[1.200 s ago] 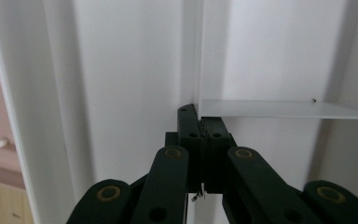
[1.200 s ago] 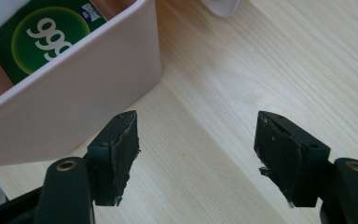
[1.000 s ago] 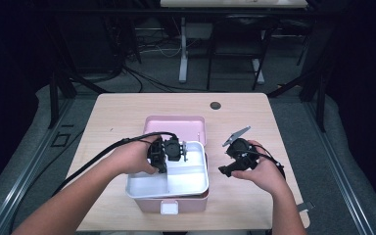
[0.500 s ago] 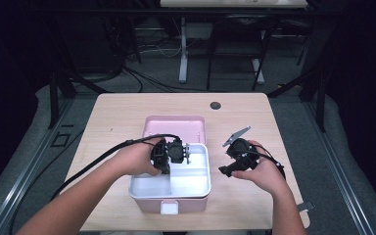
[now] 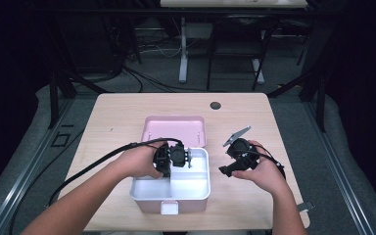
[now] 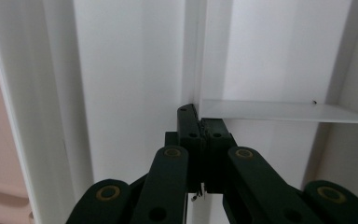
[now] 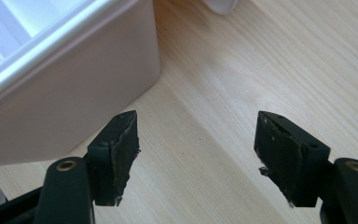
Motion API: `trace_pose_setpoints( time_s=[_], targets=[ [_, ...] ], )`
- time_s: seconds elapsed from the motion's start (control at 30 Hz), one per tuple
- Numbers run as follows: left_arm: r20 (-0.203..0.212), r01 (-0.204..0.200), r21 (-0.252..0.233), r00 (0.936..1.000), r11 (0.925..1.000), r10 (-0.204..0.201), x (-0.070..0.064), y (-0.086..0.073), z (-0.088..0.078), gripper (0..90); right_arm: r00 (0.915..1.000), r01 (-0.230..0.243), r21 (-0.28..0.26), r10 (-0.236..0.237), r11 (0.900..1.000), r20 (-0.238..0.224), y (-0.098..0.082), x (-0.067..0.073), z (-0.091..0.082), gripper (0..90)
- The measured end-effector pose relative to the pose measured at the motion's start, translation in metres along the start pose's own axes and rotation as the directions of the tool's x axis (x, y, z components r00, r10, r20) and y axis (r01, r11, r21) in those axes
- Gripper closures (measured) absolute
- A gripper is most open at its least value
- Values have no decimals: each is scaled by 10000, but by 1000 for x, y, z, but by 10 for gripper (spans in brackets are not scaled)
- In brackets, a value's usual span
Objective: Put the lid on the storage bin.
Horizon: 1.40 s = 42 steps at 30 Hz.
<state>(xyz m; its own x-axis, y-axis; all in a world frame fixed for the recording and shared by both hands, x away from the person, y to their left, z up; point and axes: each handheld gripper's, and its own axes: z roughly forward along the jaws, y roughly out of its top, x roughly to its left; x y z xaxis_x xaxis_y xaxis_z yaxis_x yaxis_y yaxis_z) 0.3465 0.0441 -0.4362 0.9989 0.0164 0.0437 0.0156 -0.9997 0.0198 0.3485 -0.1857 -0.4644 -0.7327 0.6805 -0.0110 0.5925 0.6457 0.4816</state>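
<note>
Wooden table (image 5: 127, 117) bears the white divided tray (image 5: 196, 188) at centre. Left gripper (image 6: 200, 128), jaws pinched on the divider (image 6: 279, 111), reaches in from 9 o'clock. Right gripper (image 7: 196, 149), jaws wide and empty, rests at 3 o'clock.

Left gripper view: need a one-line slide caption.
Left gripper, shut, clamps the thin white divider inside the white compartment tray.

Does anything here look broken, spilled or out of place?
Nothing is spilled. The one oddity: the pads on the right gripper look ragged and chipped at their edges. Its jaws stand open over bare table beside the pink box. The white tray sits squarely in that box, and the left gripper is shut on the tray's divider.
</note>
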Motion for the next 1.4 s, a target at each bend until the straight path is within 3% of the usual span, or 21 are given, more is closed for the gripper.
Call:
trace_pose_setpoints(
  time_s=[0.17, 0.5, 0.73, 0.93, 1.13, 1.17, 1.23, 1.33, 1.37, 1.4],
  targets=[
    [181, 76, -90, 9998, 9999, -74, 2, -1, 3, 885, 10000, -3, 34, 3, 10000, 7, 0, 0, 1, 303],
    [86, 21, 8, 10000, 10000, -21, 0, 0, 4, 882, 9997, -128, -130, 130, 9998, 190, 1, -4, 1, 317],
    [58, -34, 120, 10000, 9999, 33, 0, 1, 4, 879, 9987, -506, -926, 513, 9944, 54, 11, -8, -2, 323],
    [55, -50, 144, 10000, 9999, 49, 0, 1, 4, 878, 9988, -482, -515, 483, 9975, 23, 18, -6, 4, 357],
    [45, -71, 121, 10000, 9999, 71, 0, 1, 4, 876, 9902, -1396, -522, 1398, 9888, -13, 28, -14, 5, 376],
    [48, -85, 127, 10000, 9999, 85, 0, 1, 4, 876, 9883, -1509, -440, 1517, 9876, 144, 31, -17, 5, 376],
    [58, -85, 128, 9999, 9999, 84, 0, 1, 4, 876, 9875, -1511, -405, 1527, 9877, 396, 35, -22, 5, 428],
    [87, -103, 131, 9999, 9999, 102, 0, 1, 4, 876, 9829, -1834, -377, 1838, 9823, 81, 42, -28, 7, 434],
    [86, -106, 135, 9999, 9999, 105, 0, 1, 4, 876, 9822, -1847, -263, 1855, 9824, 289, 44, -29, 7, 431],
    [92, -104, 135, 9999, 9999, 103, 0, 1, 4, 876, 9816, -1894, -291, 1899, 9815, 175, 45, -30, 8, 435]
  ],
)
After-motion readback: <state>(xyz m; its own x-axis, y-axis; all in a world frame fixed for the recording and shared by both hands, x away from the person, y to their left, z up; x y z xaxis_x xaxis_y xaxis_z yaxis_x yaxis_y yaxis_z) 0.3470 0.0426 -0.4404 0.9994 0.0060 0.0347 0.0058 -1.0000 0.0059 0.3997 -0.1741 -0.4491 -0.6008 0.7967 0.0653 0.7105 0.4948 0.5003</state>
